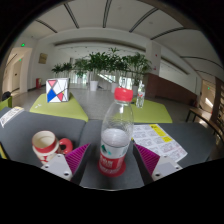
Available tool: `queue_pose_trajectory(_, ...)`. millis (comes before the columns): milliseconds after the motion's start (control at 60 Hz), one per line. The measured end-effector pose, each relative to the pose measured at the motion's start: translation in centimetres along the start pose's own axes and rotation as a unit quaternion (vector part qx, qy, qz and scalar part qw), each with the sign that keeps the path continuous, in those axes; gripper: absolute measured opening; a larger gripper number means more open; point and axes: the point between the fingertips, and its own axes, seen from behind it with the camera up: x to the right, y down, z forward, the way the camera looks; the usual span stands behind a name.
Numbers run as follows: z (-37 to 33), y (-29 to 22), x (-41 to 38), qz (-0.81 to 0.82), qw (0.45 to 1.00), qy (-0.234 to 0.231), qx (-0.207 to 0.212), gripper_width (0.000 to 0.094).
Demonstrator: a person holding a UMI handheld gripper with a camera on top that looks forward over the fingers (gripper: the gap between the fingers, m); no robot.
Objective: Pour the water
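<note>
Gripper point(115, 157) closed on bottle point(117, 135), pink pads point(78, 156) pressing label either side. Bottle upright, red cap point(123, 94) on, held above grey surface point(30, 122). Red-patterned cup point(44, 145) near left, upright. Step judged: carry toward cup. Next: shift left over cup, tilt; cap looks on, so no flow until removed.

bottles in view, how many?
2. A red-capped water bottle stands between the gripper fingers; a smaller bottle stands far beyond it on the table. Others may be hidden.
</note>
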Motion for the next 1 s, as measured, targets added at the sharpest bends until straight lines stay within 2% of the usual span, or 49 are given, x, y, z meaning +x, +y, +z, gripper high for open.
queue_pose_trajectory(150, -8.2, -0.4, -1.4, 0.009, 1.0, 0.001, -0.01, 0.0849)
queue_pose_trajectory(367, -24.2, 0.6, -3.8, 0.026, 0.999, -0.005, -0.037, 0.085)
queue_pose_trajectory(583, -37.0, 0.8, -5.3, 0.023, 0.999, -0.006, -0.036, 0.0851)
queue_pose_trajectory(733, -42.4, 0.5, -5.7, 0.03, 0.999, -0.008, -0.028, 0.0855)
queue_pose_trajectory(1000, -46.9, -0.5, -5.1, 0.024, 1.0, 0.006, -0.003, 0.0853)
